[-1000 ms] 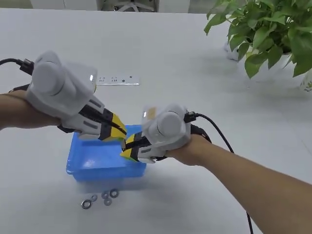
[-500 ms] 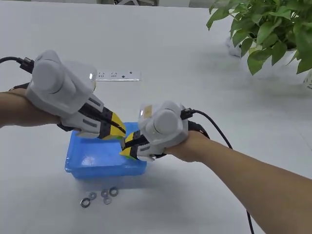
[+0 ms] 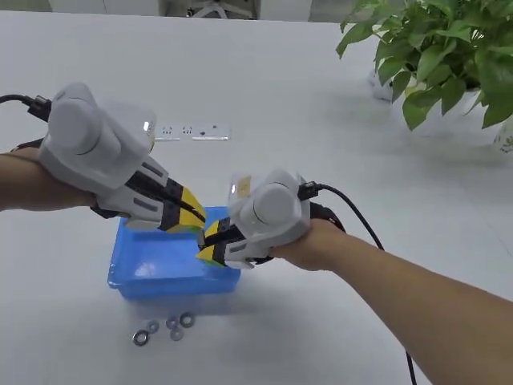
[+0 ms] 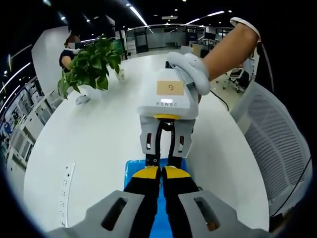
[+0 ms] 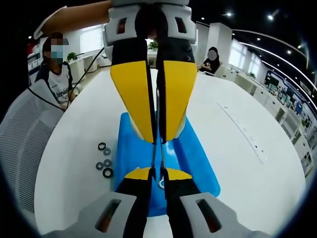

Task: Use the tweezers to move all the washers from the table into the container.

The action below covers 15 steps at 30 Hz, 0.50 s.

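The washers (image 3: 187,319) lie clustered on the table (image 3: 321,120) just near of the blue container (image 3: 172,285). They look like small, flat, hard rings, likely light and slippery, best pinched across one rim through the hole. Above the container, the right gripper (image 3: 210,245) and left gripper (image 3: 197,216) both clench the thin tweezers (image 5: 159,144); the tips are hard to make out.

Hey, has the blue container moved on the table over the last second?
No. In the head view the blue container sits just as far behind the washers as before.
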Each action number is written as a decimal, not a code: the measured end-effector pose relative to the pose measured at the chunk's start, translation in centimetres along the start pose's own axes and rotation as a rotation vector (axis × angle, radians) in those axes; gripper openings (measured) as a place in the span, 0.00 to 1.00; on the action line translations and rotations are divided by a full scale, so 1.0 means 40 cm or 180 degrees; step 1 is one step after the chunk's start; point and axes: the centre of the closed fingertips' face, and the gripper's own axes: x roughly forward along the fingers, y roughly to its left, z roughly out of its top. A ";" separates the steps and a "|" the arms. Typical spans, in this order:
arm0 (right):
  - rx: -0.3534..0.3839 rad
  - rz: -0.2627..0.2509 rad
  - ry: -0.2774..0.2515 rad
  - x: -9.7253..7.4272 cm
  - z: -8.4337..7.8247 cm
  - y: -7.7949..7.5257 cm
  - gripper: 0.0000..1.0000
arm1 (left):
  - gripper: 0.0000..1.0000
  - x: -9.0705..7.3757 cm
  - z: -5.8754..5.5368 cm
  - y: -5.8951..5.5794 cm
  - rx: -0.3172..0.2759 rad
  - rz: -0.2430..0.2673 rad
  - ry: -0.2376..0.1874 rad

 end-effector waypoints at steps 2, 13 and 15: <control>-0.0003 -0.0006 -0.0009 -0.005 0.005 0.003 0.11 | 0.06 -0.006 0.003 -0.003 0.0006 0.0002 0.0002; -0.0058 -0.0042 -0.0060 -0.026 0.042 0.027 0.11 | 0.06 -0.038 0.025 -0.028 0.0045 0.0036 0.0023; -0.0076 -0.0057 -0.0074 -0.030 0.051 0.031 0.12 | 0.06 -0.045 0.029 -0.033 0.0063 0.0048 0.0028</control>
